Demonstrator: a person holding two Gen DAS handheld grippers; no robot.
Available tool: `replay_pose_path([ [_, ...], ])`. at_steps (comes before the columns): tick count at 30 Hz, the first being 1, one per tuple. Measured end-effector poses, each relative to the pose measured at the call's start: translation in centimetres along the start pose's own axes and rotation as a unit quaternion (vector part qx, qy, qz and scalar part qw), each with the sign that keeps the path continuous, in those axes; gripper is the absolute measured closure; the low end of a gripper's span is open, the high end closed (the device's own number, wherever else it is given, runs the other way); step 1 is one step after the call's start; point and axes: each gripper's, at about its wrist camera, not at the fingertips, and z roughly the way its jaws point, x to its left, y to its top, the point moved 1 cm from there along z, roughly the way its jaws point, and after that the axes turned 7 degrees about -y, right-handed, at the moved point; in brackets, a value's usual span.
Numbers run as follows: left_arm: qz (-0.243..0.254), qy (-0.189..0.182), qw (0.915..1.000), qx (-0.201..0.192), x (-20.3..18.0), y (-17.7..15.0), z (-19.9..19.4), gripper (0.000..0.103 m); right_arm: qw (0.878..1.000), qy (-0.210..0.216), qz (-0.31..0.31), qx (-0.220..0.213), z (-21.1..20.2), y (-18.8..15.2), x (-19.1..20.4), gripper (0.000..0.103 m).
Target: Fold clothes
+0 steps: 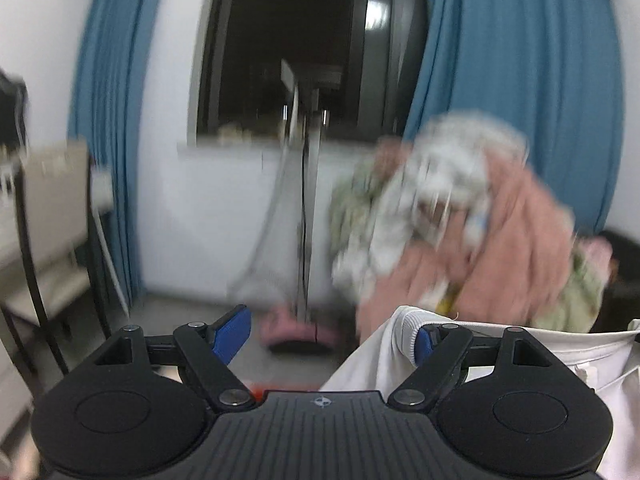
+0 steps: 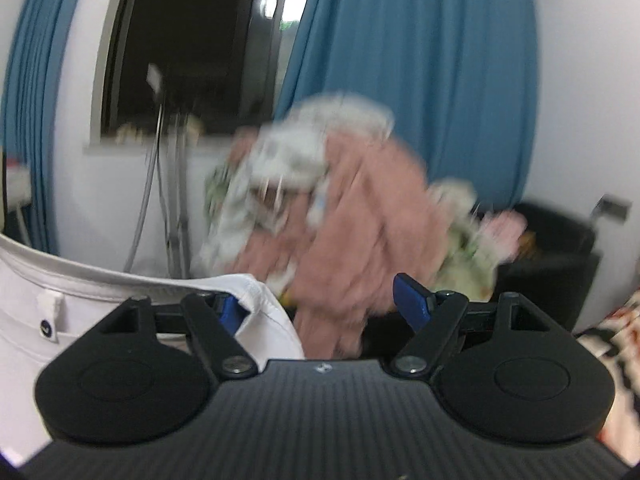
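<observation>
White garment (image 1: 520,364) hangs stretched between the two grippers; ribbed collar edge and a small neck label visible in the right wrist view (image 2: 50,316); looks like a white shirt held by its top edge, unfolded, not yet laid on any surface that the frames show.

Left gripper (image 1: 332,336): jaws stand wide apart; the white cloth is draped over the right-hand blue finger only; the other blue finger (image 1: 232,332) is bare, with open gap between; so the cloth is hooked on one finger, not pinched.

Right gripper (image 2: 324,304): same arrangement mirrored; jaws wide; cloth wrapped over the left-hand finger, the other blue finger (image 2: 412,300) is free; no pinch seen.

Beyond the shirt: a blurred heap of unfolded clothes (image 1: 460,216), pink, green-patterned and white-printed pieces, piled on what appears to be a dark chair or bin (image 2: 560,256); blue curtains (image 2: 420,80) either side of a dark window (image 1: 288,40); a thin stand (image 1: 306,208) below the sill; white wall behind.

Progress, judged: early; no folded item in view; one garment picked out and spread, no fold made in it; the whole heap remains. Heavy motion blur limits detail.
</observation>
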Motion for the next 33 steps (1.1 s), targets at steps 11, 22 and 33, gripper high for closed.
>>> replay_pose_path([
  [11, 0.052, -0.095, 0.9519, 0.287, 2.9, -5.5, 13.2, 0.011, 0.936, 0.192, -0.080, 0.285, 10.0, -7.5, 5.8, 0.026],
  [22, 0.049, -0.103, 0.9850, 0.129, 2.1, -3.2, -4.6, 0.002, 0.979, 0.146, 0.026, 0.137, -5.1, -3.1, 4.0, 0.026],
  [33, -0.002, -0.092, 0.9948, 0.043, 0.3, -9.1, -35.3, 0.002, 0.986, 0.142, 0.068, 0.045, -32.2, -6.0, -1.0, 0.026],
])
